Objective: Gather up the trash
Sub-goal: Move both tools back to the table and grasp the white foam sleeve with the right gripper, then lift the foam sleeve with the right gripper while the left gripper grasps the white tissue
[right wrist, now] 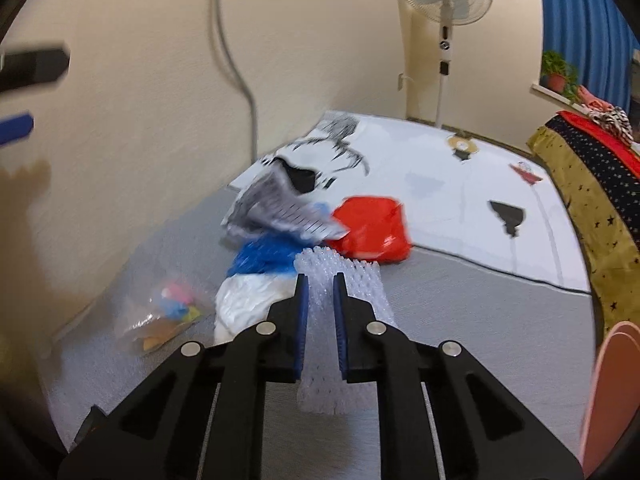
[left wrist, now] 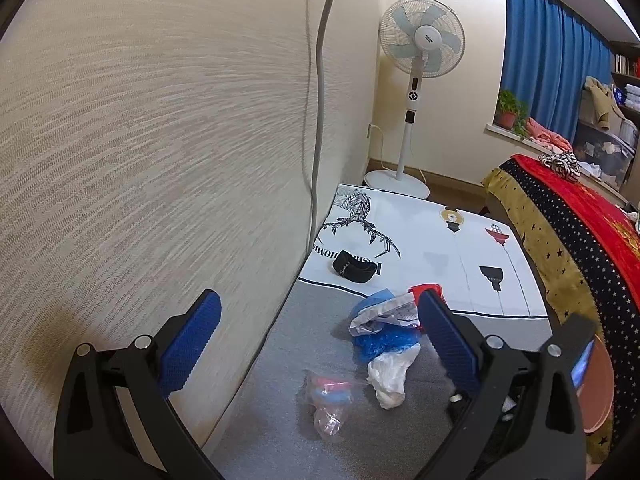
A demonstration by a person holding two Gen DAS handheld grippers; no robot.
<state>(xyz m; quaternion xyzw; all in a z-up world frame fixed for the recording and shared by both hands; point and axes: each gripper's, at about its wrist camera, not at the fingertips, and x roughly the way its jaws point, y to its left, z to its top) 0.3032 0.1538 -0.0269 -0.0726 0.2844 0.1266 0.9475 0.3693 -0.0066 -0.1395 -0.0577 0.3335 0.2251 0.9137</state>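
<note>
Right gripper [right wrist: 320, 280]: angled down over the grey mat [right wrist: 460, 320], blue pads pinched on a strip of white foam netting [right wrist: 340, 268] running between them.
Left gripper [left wrist: 320, 312]: tilted down beside the wall [left wrist: 160, 140], jaws wide apart, nothing between them.
Trash pile [left wrist: 384, 332]: on the mat at 12 o'clock of both grippers; blue plastic, white bag, printed grey wrapper, red bag [right wrist: 372, 230] at 1 o'clock.
Clear pouch [right wrist: 164, 316]: coloured bits inside, lying apart at 10 o'clock of the right gripper.
Surroundings: black pouch [left wrist: 355, 270] on white printed sheet [left wrist: 440, 248]; standing fan [left wrist: 422, 40] in the corner; starred blanket [left wrist: 560, 248] at 3 o'clock.
</note>
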